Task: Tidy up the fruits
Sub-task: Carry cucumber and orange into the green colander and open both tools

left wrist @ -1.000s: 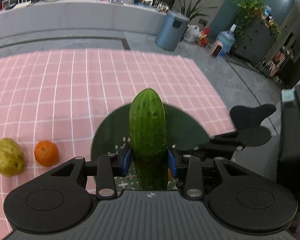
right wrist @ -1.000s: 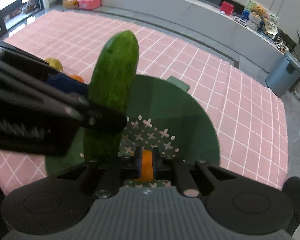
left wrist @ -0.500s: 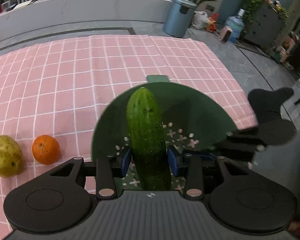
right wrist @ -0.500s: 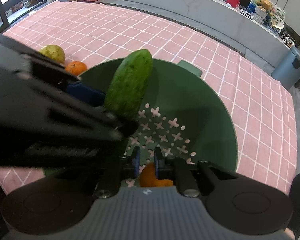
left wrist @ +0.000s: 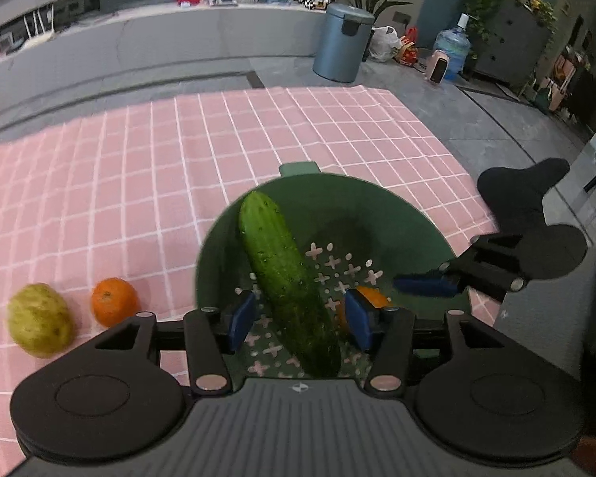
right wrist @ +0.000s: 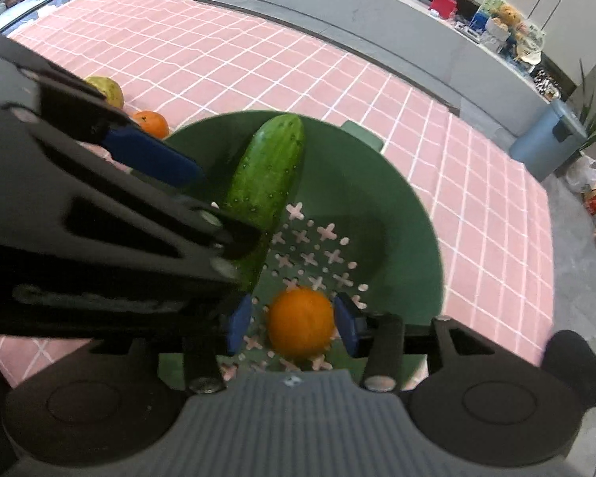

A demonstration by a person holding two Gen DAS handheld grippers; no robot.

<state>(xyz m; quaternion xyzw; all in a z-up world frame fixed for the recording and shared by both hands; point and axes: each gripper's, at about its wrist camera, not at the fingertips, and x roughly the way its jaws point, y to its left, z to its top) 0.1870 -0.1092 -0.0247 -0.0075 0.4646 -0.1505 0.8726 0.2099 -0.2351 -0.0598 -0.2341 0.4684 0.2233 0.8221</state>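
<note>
My left claw (left wrist: pixel 298 320) and right claw (right wrist: pixel 294 324) just opening, cucumber (left wrist: pixel 286 282) and orange (right wrist: pixel 300 328) loose between pads; lifting crooked risks snagging them out of colander (left wrist: pixel 397 214)

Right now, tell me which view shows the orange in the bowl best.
The right wrist view: the orange lies whole on the bowl floor, in the gap between the right fingers, which do not touch it. In the left wrist view only a sliver shows, behind a left finger.

Bumpy green cucumber (left wrist: pixel 288 282) leans slanted inside the green colander (left wrist: pixel 397 214), an orange (right wrist: pixel 300 326) on its perforated bottom; another orange (left wrist: pixel 113 301) and yellowish fruit (left wrist: pixel 39 320) lie outside on the cloth.
</note>
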